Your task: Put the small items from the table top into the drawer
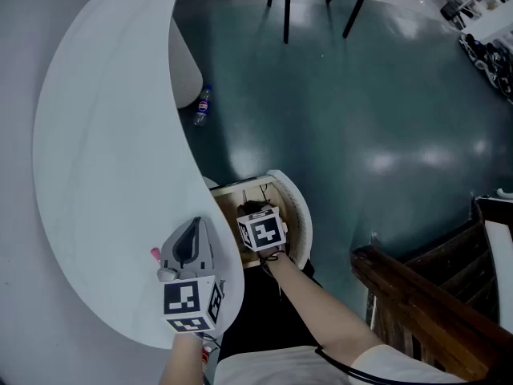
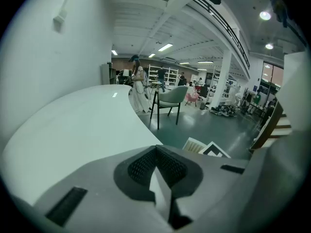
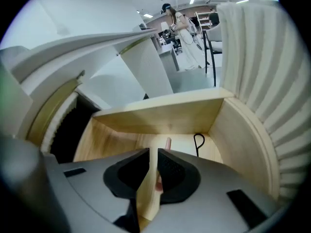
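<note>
My right tool (image 3: 153, 152) hangs over the open drawer (image 3: 160, 113), jaws a crack apart and empty, since the pinkish stick (image 3: 168, 142) lies inside, while my clenched, empty left tool (image 2: 156, 149) waits on the desk (image 1: 104, 135) beside a pink item (image 1: 155, 253), probably next.

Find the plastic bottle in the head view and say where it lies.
In the head view the plastic bottle lies on the dark floor, upper left of centre, close beside the white table and its curved edge, beyond the open drawer.
</note>
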Available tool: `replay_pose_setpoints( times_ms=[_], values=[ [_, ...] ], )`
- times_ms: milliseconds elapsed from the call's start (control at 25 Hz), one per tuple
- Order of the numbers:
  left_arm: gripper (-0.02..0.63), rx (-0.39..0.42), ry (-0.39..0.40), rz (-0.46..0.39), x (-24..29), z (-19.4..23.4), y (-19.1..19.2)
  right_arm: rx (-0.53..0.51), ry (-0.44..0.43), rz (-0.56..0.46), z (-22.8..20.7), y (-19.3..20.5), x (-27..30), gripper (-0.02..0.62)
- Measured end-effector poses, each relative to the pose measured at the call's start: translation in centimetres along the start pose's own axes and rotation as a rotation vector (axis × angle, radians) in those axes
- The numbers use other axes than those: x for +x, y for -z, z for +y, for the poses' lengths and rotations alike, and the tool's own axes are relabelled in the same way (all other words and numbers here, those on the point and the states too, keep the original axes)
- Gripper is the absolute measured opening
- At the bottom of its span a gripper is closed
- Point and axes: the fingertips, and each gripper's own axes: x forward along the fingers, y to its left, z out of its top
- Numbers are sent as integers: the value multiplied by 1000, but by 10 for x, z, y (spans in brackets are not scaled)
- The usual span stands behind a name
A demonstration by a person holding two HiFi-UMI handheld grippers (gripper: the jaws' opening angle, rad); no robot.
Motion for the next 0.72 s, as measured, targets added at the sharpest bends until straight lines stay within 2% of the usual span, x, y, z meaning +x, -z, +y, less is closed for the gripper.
replay_pose_setpoints(
  times_ms=[160,320,560,720],
  values=[
    [20,-24,-50,-37,-12,-7,-6,-36,-48,-50,9,-15,-27,64],
    [20,-43,-94,-68,-27,-17,-8,-129,-98,-102,22,-31,-61,64],
    [20,-61,-159,-116,-65,-37,-17,-205,-177,-165,43,-41,-130,64],
    [19,-69,-193,-164,-96,-52,-26,-294,-208,-226,61,-49,-183,64]
  ],
)
